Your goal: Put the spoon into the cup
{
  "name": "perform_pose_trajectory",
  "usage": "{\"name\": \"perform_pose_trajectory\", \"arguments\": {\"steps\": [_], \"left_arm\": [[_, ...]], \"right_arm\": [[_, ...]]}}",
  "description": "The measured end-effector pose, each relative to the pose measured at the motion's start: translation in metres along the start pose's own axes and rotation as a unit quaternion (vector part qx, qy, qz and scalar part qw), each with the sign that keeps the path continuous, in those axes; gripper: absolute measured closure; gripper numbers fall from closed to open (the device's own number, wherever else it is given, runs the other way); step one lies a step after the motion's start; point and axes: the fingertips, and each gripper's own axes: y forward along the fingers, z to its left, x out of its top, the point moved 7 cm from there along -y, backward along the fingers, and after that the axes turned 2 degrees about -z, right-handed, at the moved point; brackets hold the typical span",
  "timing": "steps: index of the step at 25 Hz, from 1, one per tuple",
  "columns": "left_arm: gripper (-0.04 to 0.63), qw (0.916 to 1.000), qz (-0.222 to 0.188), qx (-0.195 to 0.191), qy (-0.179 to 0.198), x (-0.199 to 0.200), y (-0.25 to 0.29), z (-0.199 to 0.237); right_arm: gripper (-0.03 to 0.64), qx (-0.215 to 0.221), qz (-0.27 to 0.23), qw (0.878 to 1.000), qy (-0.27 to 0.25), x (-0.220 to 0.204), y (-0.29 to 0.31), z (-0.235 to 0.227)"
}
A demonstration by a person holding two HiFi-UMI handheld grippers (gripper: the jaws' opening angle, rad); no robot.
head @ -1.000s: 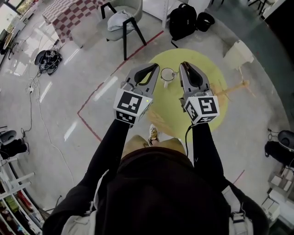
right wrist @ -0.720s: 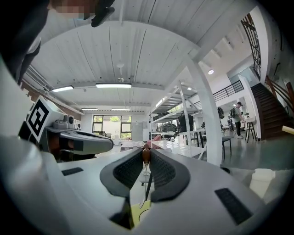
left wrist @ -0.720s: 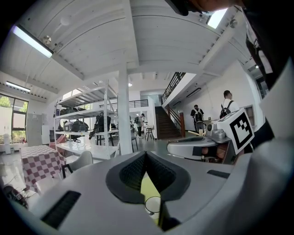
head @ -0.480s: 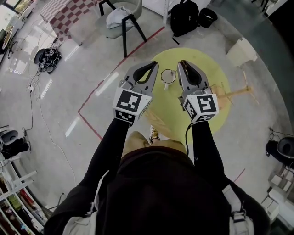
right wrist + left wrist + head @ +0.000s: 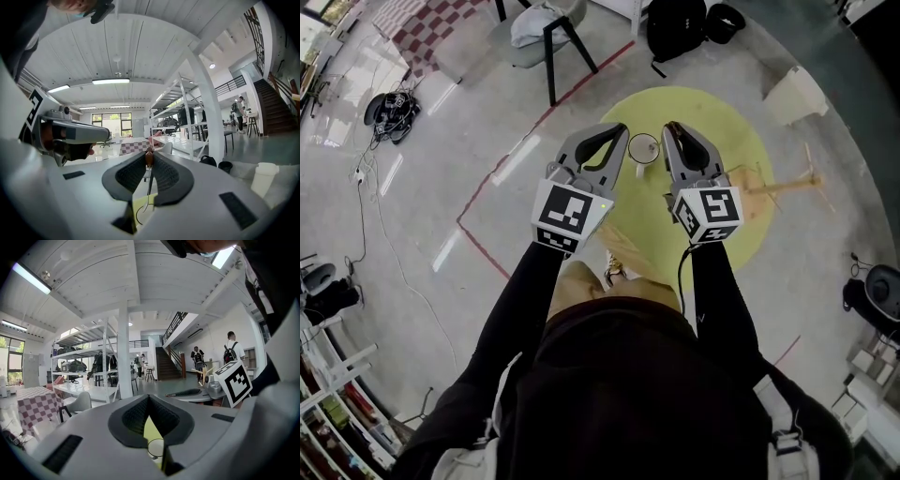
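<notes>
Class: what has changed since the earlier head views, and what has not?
The left gripper and right gripper edged slightly nearer the glass cup between them. Nothing was grasped or released: the right still clamps the spoon, the left stays shut and empty, the cup stays on the yellow table.

no legible text, no readable labels or numbers
</notes>
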Motion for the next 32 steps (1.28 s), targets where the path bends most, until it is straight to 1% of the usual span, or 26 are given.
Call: {"name": "perform_pose_trajectory", "arguments": {"steps": [5,12,17,23,32], "left_arm": [[0.580,1.0000,0.005,0.003,-0.006,-0.006,-0.001,0.000],[0.580,0.9999,0.009,0.007,-0.011,-0.011,-0.001,0.001],[0.580,0.9998,0.013,0.011,-0.010,-0.015,-0.004,0.005],[0.580,0.9996,0.016,0.019,-0.015,-0.020,-0.010,0.007],[0.580,0.9995,0.019,0.018,-0.020,-0.023,-0.010,0.007]], "right_arm": [[0.555,-0.013,0.015,1.000,0.007,-0.019,0.005,-0.006],[0.554,-0.007,0.041,0.999,0.009,-0.043,0.014,-0.006],[0.555,-0.015,0.057,0.998,0.009,-0.060,0.017,-0.011],[0.554,-0.019,0.072,0.997,0.014,-0.073,0.019,-0.014],[0.554,-0.019,0.104,0.994,0.014,-0.092,0.015,-0.011]]}}
